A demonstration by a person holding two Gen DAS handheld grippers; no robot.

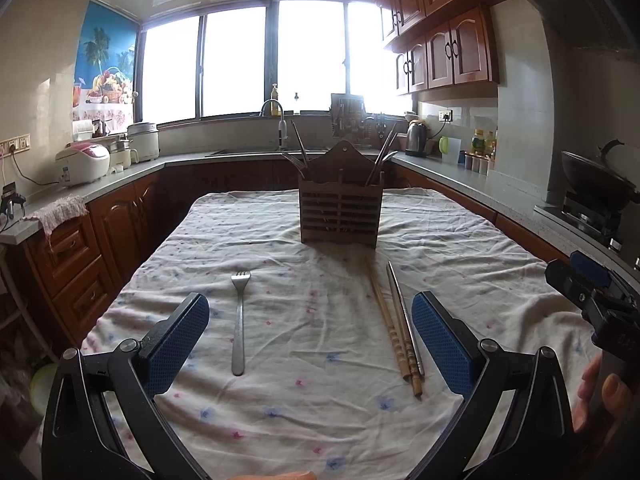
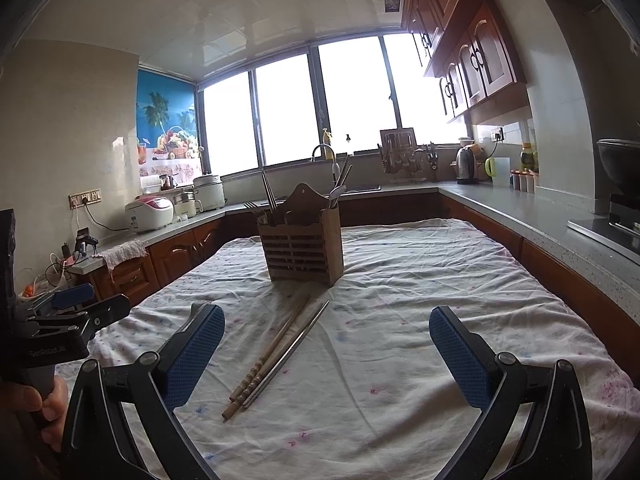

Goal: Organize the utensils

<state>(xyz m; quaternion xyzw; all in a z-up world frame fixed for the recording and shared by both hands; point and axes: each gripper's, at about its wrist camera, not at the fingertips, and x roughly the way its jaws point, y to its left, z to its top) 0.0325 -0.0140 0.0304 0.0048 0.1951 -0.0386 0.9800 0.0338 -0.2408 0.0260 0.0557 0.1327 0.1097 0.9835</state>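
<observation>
Both grippers hover over the table, nothing held. Left gripper (image 1: 310,330): jaws spread wide, blue pads facing each other, empty. Right gripper (image 2: 326,344): same, jaws wide apart, empty.

Table is covered by a white floral cloth (image 1: 320,420), wrinkled.

Utensils on the cloth:
- 1 metal fork (image 1: 239,320), lying flat, tines pointing away toward the holder, handle toward the camera. In the left wrist view it sits between the left gripper's fingers, closer to the left pad (image 1: 176,344), not touching it.
- Wooden chopsticks (image 1: 394,332), a pair lying close together, with 1 metal chopstick (image 1: 404,312) just beside them on the right. In the left wrist view the bundle lies just inside the right pad. In the right wrist view the same bundle runs diagonally between the right gripper's fingers, nearer its left pad (image 2: 192,356).

Wooden slatted utensil holder (image 1: 340,204) stands upright mid-table, beyond the loose utensils, well apart from both grippers. It already holds forks and chopsticks in its left side, more chopsticks and what looks like a spoon in its right side; exact count unclear.

The right gripper's body and the hand (image 1: 600,396) holding it show at the right edge of the left wrist view.

Kitchen counter (image 1: 120,176) wraps around the table.
</observation>
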